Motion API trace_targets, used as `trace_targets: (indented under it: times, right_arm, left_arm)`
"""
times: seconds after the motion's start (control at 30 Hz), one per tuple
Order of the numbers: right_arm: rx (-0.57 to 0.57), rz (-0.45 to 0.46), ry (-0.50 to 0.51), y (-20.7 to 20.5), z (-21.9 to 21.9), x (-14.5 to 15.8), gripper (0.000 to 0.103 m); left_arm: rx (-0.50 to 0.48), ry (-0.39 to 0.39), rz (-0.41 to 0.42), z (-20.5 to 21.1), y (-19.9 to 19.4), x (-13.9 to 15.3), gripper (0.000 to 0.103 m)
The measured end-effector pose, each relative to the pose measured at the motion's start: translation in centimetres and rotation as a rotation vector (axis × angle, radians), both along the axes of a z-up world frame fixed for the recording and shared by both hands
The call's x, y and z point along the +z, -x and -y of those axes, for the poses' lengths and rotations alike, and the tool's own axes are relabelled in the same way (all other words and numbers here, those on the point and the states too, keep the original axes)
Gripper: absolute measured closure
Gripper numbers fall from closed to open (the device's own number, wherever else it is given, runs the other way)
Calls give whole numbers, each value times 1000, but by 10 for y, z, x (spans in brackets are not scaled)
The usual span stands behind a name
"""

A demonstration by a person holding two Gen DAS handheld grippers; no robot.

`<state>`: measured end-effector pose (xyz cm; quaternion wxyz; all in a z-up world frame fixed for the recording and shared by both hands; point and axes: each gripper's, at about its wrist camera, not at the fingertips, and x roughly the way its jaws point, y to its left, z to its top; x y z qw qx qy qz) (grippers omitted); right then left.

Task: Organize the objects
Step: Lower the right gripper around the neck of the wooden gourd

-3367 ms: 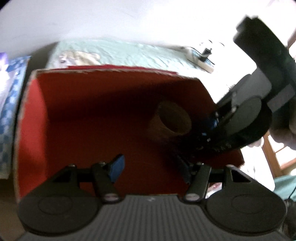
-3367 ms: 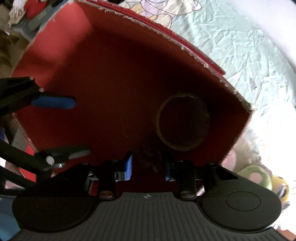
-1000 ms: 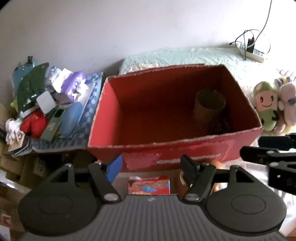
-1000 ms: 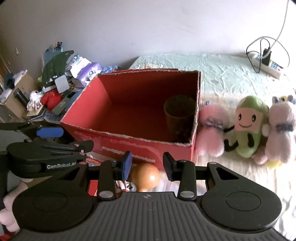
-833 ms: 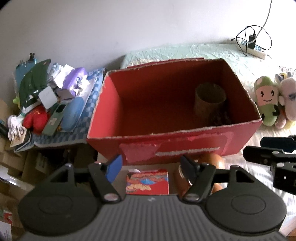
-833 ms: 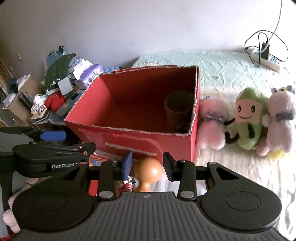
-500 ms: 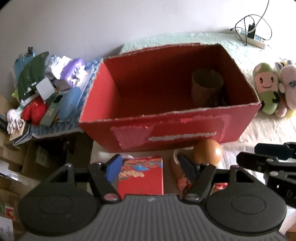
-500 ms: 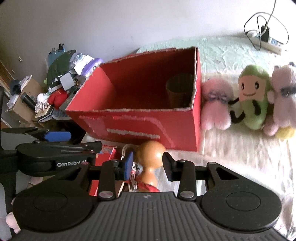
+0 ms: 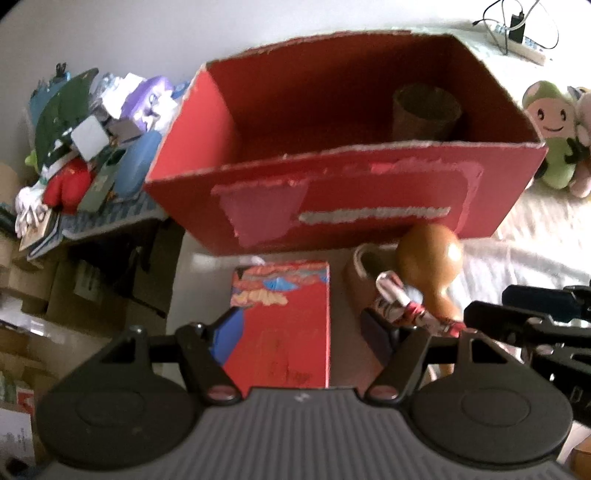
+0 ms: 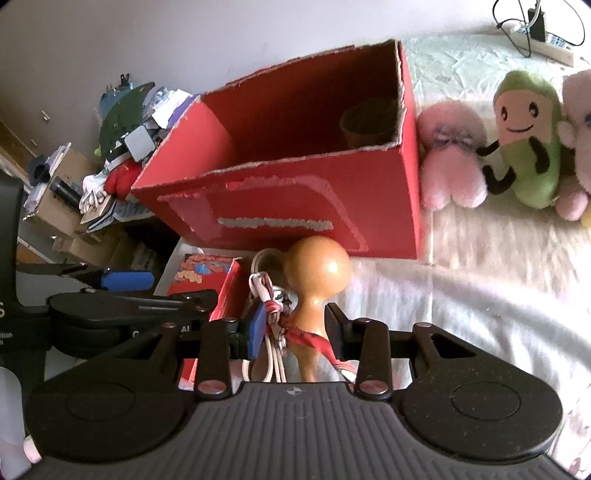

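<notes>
A red cardboard box stands on the bed with a brown cup inside at its right end. In front of it lie a red patterned book, a wooden gourd-shaped object and a red-and-white cord. My left gripper is open, hovering over the book. My right gripper is open, its fingers on either side of the gourd's neck and the cord, gripping neither.
Plush toys, one pink and one green, sit right of the box on the pale bedding. A heap of clutter lies left of the box, above cardboard cartons. A power strip rests at the far right.
Both grippers have come out of the box, drawn back and dropped low in front of it. The book, gourd and cord now sit close under the fingers. The cup stays in the box.
</notes>
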<state>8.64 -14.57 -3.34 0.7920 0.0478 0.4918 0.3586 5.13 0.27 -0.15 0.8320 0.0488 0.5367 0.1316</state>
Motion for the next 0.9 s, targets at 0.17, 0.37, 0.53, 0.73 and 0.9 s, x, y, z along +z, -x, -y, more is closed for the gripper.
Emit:
trace_targets:
  times: [0.17, 0.37, 0.53, 0.73, 0.9]
  right_arm:
    - [-4, -17, 8, -2, 1, -7, 64]
    - [-25, -42, 0, -4, 8, -14, 64]
    - [-58, -54, -8, -8, 16, -19, 64]
    - [-75, -77, -30, -13, 22, -26, 64]
    - [-76, -88, -41, -16, 26, -30, 64]
  left_arm:
    - [12, 4, -26, -3, 6, -9, 30]
    - [5, 18, -53, -2, 10, -17, 30]
    - [-11, 32, -74, 3, 8, -23, 30]
    - [-35, 37, -102, 10, 4, -31, 29]
    - [-37, 39, -126, 9, 0, -36, 28]
